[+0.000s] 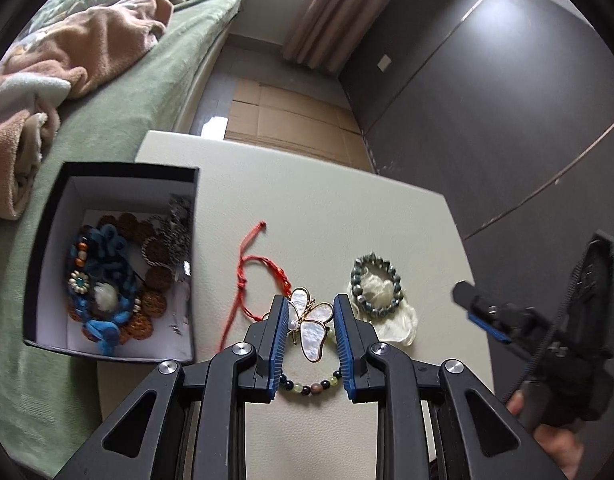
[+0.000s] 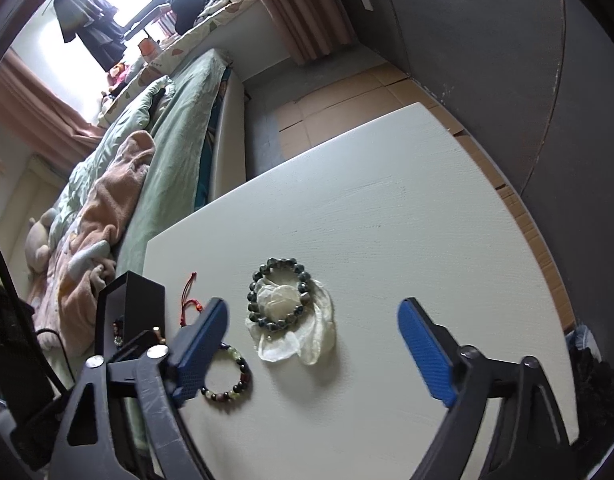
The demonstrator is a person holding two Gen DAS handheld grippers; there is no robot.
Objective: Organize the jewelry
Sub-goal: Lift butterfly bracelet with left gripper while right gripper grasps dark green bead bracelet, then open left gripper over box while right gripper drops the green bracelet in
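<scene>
Jewelry lies spread on a pale table [image 2: 387, 208]. We record the left gripper [image 1: 310, 312] with its fingers narrowed around a butterfly brooch [image 1: 311, 326]; the pads appear to pinch its wings, though contact is hard to confirm. We note a mixed-bead bracelet [image 2: 231, 376] below the brooch, a red cord bracelet [image 1: 263, 272] beside it, and a dark bead bracelet [image 2: 277, 296] resting on a white shell ornament [image 2: 303, 340]. A black box [image 1: 51, 216] at the table's left edge holds further pieces. The right gripper [image 2: 313, 328] hangs above the dark bracelet, fingers wide apart, nothing between the pads.
</scene>
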